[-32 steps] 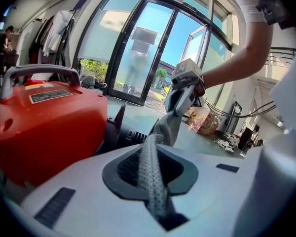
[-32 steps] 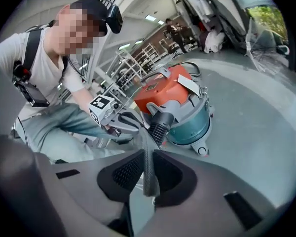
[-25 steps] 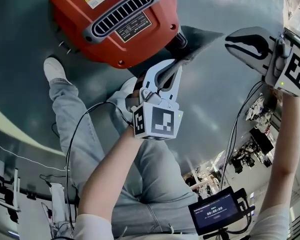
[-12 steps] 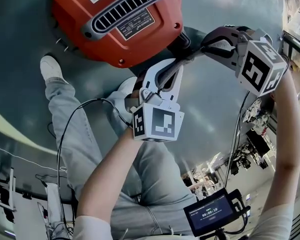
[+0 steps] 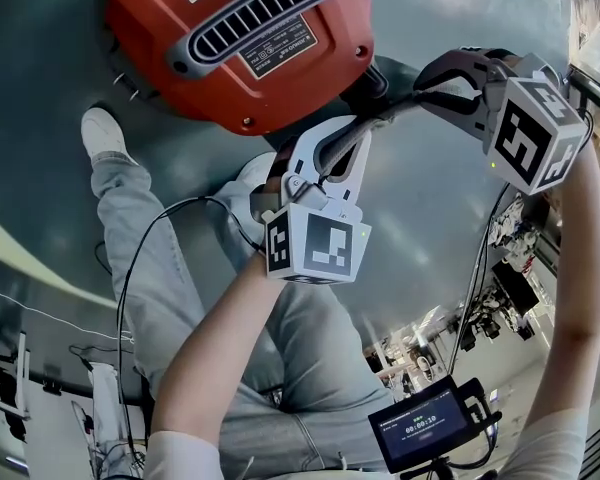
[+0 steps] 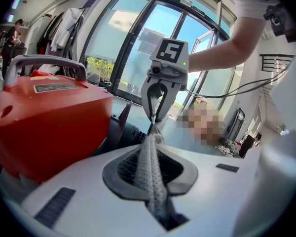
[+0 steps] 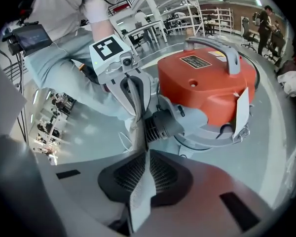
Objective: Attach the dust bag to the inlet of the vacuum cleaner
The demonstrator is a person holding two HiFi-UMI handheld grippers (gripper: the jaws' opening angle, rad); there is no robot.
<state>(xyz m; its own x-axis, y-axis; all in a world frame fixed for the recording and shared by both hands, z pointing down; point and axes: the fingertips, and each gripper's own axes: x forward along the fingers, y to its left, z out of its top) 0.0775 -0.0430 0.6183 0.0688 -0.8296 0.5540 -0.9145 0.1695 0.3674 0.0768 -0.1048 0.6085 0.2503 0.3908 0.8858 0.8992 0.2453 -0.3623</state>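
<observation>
The red vacuum cleaner (image 5: 240, 38) stands on the floor, with its black inlet (image 5: 365, 86) facing my grippers. The grey dust bag (image 5: 395, 108) stretches as a narrow strip between both grippers, just beside the inlet. My left gripper (image 5: 335, 153) is shut on the bag's near end, and the fabric (image 6: 153, 177) runs out between its jaws. My right gripper (image 5: 432, 83) is shut on the far end; the cloth (image 7: 140, 191) lies pinched in its pads. In the right gripper view the inlet (image 7: 160, 122) sits just beyond the bag, under the red body (image 7: 207, 78).
The person's legs and a white shoe (image 5: 105, 133) are beside the vacuum. A cable (image 5: 150, 258) loops over the leg. A small screen (image 5: 430, 428) hangs at lower right. A latch (image 7: 241, 115) dangles from the vacuum's rim. Glass doors (image 6: 138, 48) stand behind.
My right gripper has swung in from the far right toward the left one, dropped a little and rolled over. The bag, earlier a flat sheet, now shows as a taut narrow strip. My left gripper stayed put.
</observation>
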